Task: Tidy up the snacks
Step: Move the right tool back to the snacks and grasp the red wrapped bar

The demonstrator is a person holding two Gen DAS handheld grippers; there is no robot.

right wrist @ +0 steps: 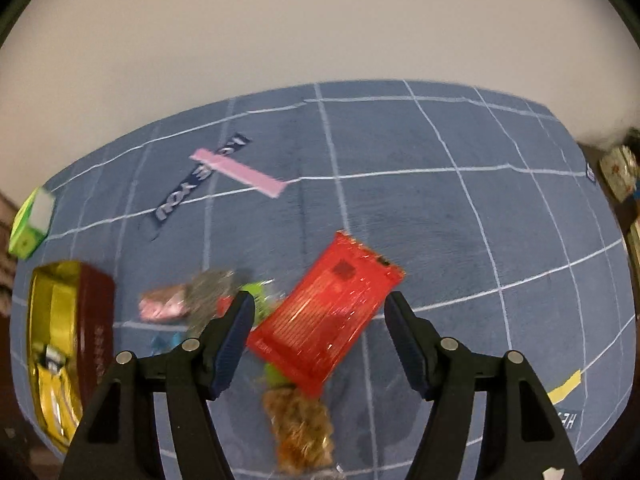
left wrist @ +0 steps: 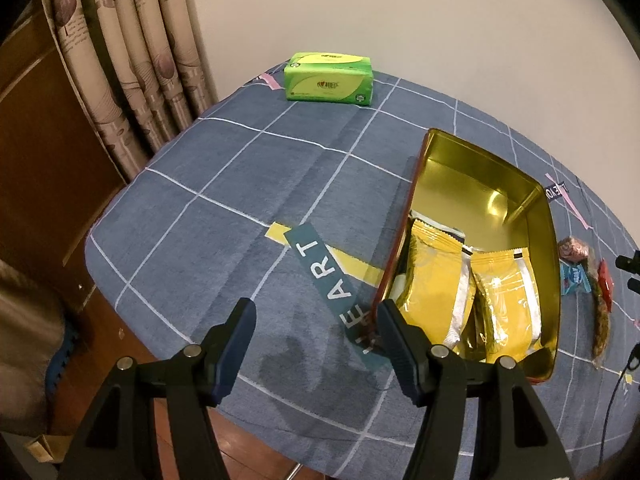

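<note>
Risk: right tool (right wrist: 318,312), jaws spread and empty above the red packet (right wrist: 326,318) lying on the worktop (right wrist: 440,220) across a brown snack (right wrist: 300,432), may pinch both or skid the slick wrapper; left tool (left wrist: 316,320), spread and empty, hovers beside the tin (left wrist: 420,184).

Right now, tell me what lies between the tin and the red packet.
Right wrist view: a pink-wrapped snack and a blurred silvery packet lie between tin and red packet.
</note>
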